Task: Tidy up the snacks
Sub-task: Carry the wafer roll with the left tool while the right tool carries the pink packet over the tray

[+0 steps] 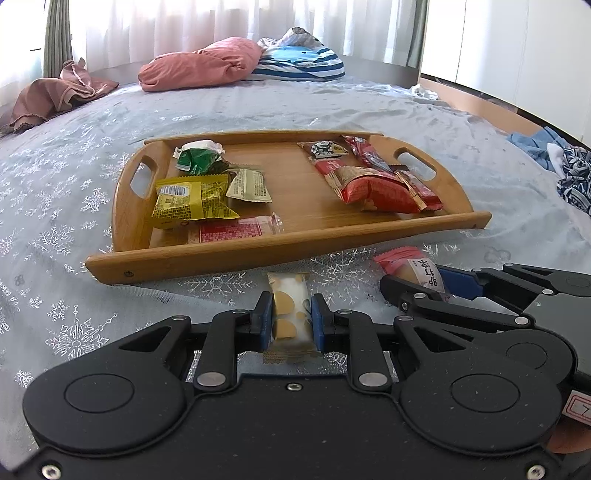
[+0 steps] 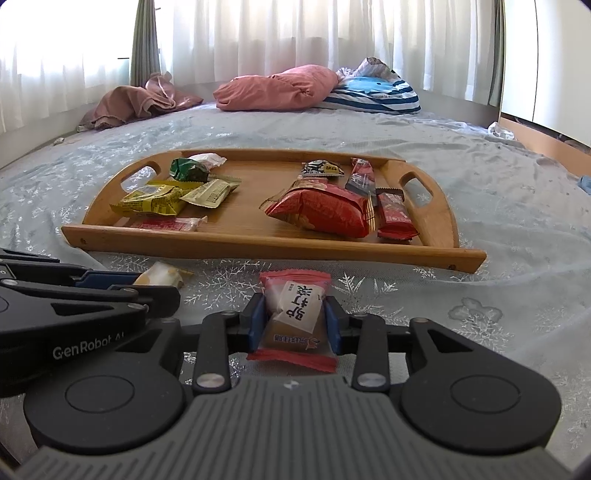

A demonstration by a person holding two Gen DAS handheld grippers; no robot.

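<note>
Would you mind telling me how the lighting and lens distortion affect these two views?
Left wrist view: backlit curtains blow out white, wooden tray bows from fisheye. Right wrist view: same curtain glare, bedspread curves, corners vignette dark.

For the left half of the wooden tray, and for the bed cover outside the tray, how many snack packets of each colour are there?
Green packet: 1
Yellow packet: 1
Beige packet: 1
Clear packet with red label: 1
White-and-gold packet, outside: 1
Pink packet, outside: 1
Total: 6
</note>
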